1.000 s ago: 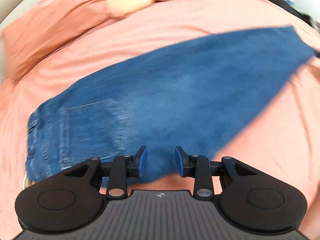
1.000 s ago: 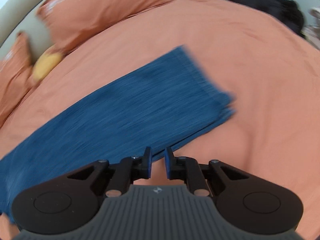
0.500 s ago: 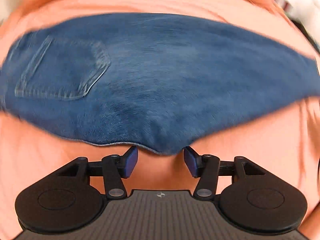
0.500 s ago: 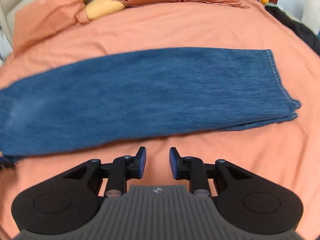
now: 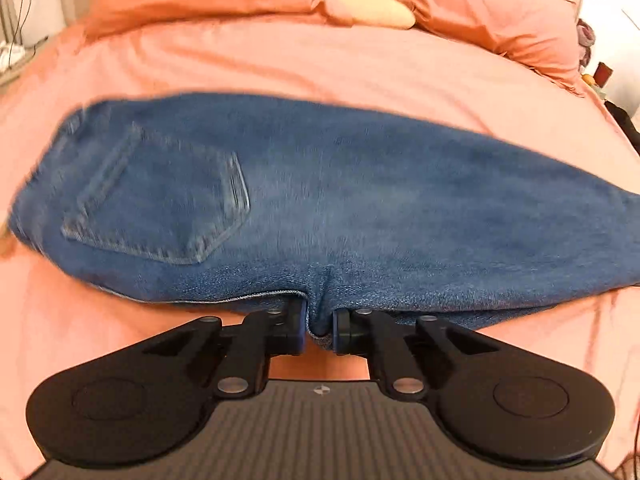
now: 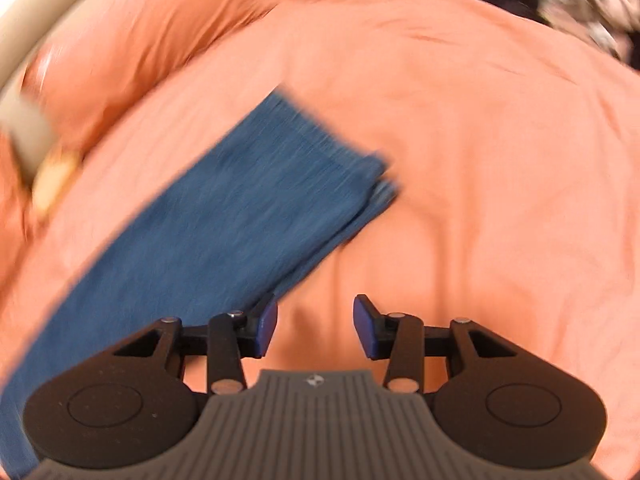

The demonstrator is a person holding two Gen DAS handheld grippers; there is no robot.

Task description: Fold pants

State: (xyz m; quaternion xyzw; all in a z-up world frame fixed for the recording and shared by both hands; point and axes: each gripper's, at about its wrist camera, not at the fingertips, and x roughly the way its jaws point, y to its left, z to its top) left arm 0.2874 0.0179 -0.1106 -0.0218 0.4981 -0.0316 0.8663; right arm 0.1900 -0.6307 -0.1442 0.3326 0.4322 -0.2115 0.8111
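A: How do the jeans (image 5: 360, 184) look?

B: Blue denim, folded lengthwise, lying across the salmon bedspread (image 5: 280, 60) below the pillows (image 5: 500, 12). A back pocket (image 5: 160, 204) faces up at the left.

A: And the tongs?

B: The left gripper (image 5: 319, 326) is pinched on a bunched bit of the near edge. The right gripper (image 6: 315, 330) gapes wide, holding nothing, just beside the blurred leg hem (image 6: 340, 148).

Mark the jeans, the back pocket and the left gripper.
jeans (image 5: 400, 200): left wrist view, mid-thigh denim.
back pocket (image 5: 160, 200): left wrist view, pocket centre.
left gripper (image 5: 320, 322): left wrist view, between fingertips pinching the crotch fold.
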